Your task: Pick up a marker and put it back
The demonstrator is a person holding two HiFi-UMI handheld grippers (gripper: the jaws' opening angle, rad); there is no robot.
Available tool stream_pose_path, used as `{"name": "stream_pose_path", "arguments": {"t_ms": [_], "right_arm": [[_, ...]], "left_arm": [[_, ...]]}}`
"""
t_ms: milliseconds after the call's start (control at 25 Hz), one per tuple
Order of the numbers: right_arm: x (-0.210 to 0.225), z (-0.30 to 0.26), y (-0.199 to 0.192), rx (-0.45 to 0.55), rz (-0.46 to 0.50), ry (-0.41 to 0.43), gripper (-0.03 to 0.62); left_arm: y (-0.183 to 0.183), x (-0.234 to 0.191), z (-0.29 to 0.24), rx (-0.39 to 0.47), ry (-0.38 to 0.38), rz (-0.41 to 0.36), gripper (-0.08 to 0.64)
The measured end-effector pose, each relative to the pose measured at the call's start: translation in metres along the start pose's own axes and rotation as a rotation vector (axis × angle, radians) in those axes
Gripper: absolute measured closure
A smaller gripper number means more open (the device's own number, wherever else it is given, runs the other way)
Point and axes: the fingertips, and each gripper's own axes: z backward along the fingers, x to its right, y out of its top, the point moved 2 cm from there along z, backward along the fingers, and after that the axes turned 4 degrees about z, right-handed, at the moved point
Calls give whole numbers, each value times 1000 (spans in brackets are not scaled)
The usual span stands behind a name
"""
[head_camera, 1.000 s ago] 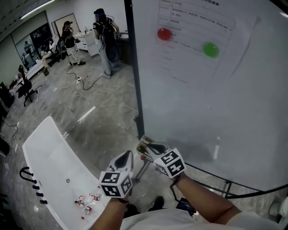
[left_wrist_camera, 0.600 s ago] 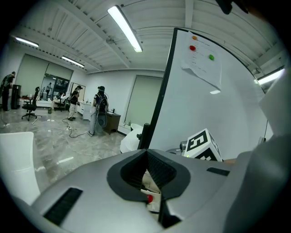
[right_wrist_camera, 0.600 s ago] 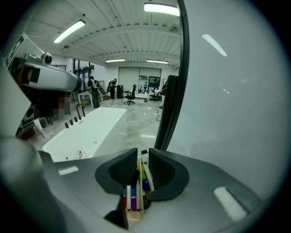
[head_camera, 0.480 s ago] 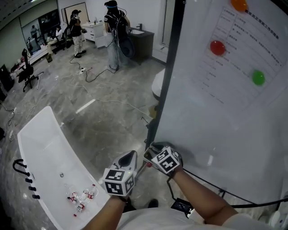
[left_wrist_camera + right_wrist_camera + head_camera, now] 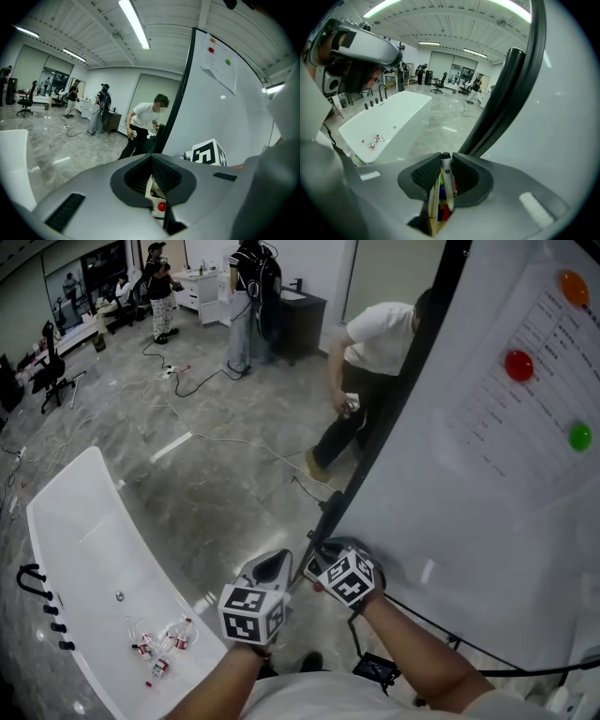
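My right gripper (image 5: 446, 158) is shut on a marker (image 5: 448, 183) with a white barrel and a dark end, which stands upright between the jaws. In the head view the right gripper (image 5: 321, 556) is low by the black frame (image 5: 394, 418) at the whiteboard's (image 5: 487, 521) left edge. The left gripper (image 5: 275, 564) is just to its left, jaws together with nothing held. From the left gripper view (image 5: 151, 157) the jaws meet at the tip, and the right gripper's marker cube (image 5: 208, 153) shows beyond them.
A paper sheet with red (image 5: 518, 364), green (image 5: 580, 436) and orange (image 5: 574, 285) magnets hangs on the board. A white bathtub (image 5: 84, 531) with several small bottles (image 5: 155, 643) lies at the left. A person (image 5: 375, 343) bends over behind the board; cables cross the floor.
The head view has swung left, and a bending person has come into sight behind the board. Both grippers stay close together near the board's lower left edge, the right one still shut on the marker.
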Motion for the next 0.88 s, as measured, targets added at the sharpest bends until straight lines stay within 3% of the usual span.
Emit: {"name": "stream_pose_path", "arguments": {"t_ms": [240, 480, 880], "right_arm": [[1, 2, 0, 2, 38, -31, 524], [14, 28, 8, 101, -14, -92, 525], [47, 114, 19, 396, -250, -216, 525]], "left_arm": [[-4, 2, -2, -12, -13, 4, 557], [-2, 10, 3, -7, -18, -15, 557], [15, 43, 11, 19, -53, -81, 557]]}}
